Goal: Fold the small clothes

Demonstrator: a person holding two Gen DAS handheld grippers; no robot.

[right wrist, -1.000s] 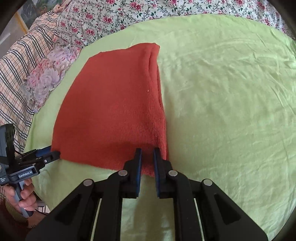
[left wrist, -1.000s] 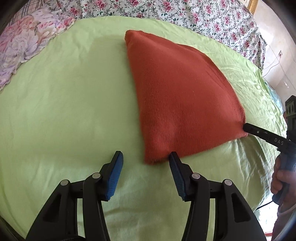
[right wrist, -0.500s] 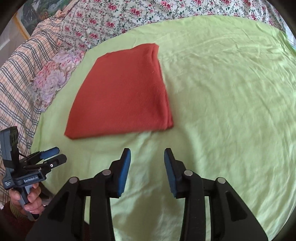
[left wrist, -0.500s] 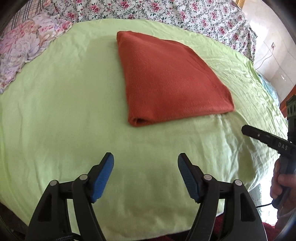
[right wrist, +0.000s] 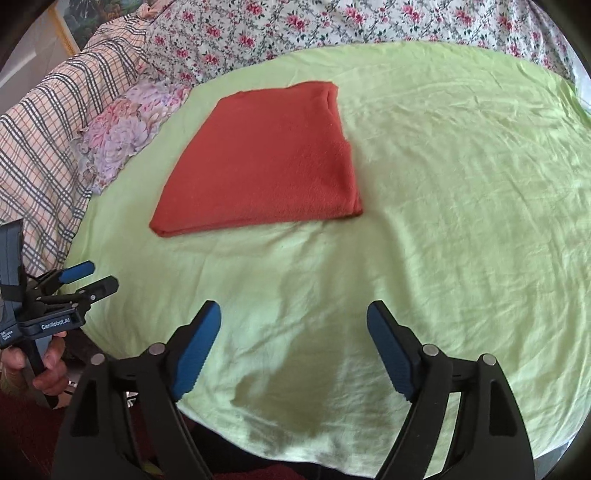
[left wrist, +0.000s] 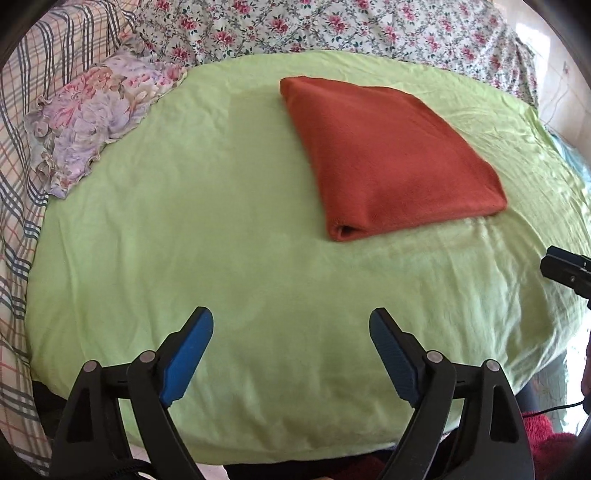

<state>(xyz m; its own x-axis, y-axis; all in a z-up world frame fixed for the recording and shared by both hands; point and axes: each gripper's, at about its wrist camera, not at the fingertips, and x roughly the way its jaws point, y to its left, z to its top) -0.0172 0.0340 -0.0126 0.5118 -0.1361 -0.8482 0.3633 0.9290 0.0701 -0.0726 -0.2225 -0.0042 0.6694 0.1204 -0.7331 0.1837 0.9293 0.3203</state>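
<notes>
A rust-red knitted garment (left wrist: 388, 155) lies folded flat on the light green sheet (left wrist: 221, 221); it also shows in the right wrist view (right wrist: 266, 162). My left gripper (left wrist: 291, 332) is open and empty, well back from the garment near the front edge of the bed. My right gripper (right wrist: 293, 325) is open and empty, also back from the garment. The left gripper shows in the right wrist view (right wrist: 88, 277) at the far left, held in a hand. A finger of the right gripper shows at the right edge of the left wrist view (left wrist: 565, 269).
A small floral cloth (left wrist: 96, 114) lies at the sheet's back left, also in the right wrist view (right wrist: 125, 129). A plaid blanket (right wrist: 48, 129) and a flowered bedspread (left wrist: 332, 29) border the sheet. The bed's front edge (left wrist: 295, 443) drops off just below my grippers.
Both grippers let go of the garment's near corners, opened wide and drew back toward the bed's front edge. The garment now lies folded and flat.
</notes>
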